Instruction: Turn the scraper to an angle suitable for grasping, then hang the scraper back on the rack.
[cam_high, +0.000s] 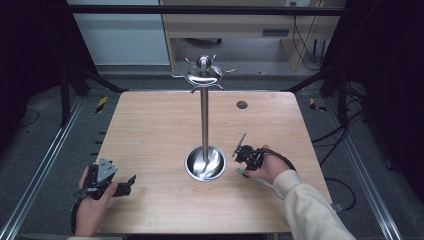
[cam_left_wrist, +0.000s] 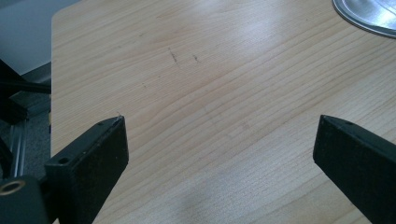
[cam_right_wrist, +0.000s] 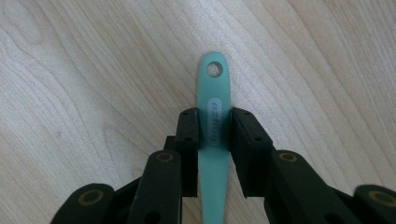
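Note:
My right gripper (cam_right_wrist: 215, 114) is shut on the flat teal handle (cam_right_wrist: 213, 84) of a utensil, whose end with a round hole sticks out past the jaw tips, just over the wood. In the high view that gripper (cam_high: 246, 162) sits right of the steel stand, with the teal handle end (cam_high: 241, 171) showing below it. The rest of the utensil is hidden by the hand. My left gripper (cam_high: 129, 183) rests at the table's front left, and its jaws (cam_left_wrist: 219, 123) stand wide open over bare wood.
A steel stand rises mid-table: a round dish base (cam_high: 205, 164), a tall pole (cam_high: 204, 120) and a ring of hooks (cam_high: 202, 74) on top. The dish rim (cam_left_wrist: 369, 16) shows far off in the left gripper view. A black grommet (cam_high: 242, 105) sits in the wooden table (cam_high: 150, 130).

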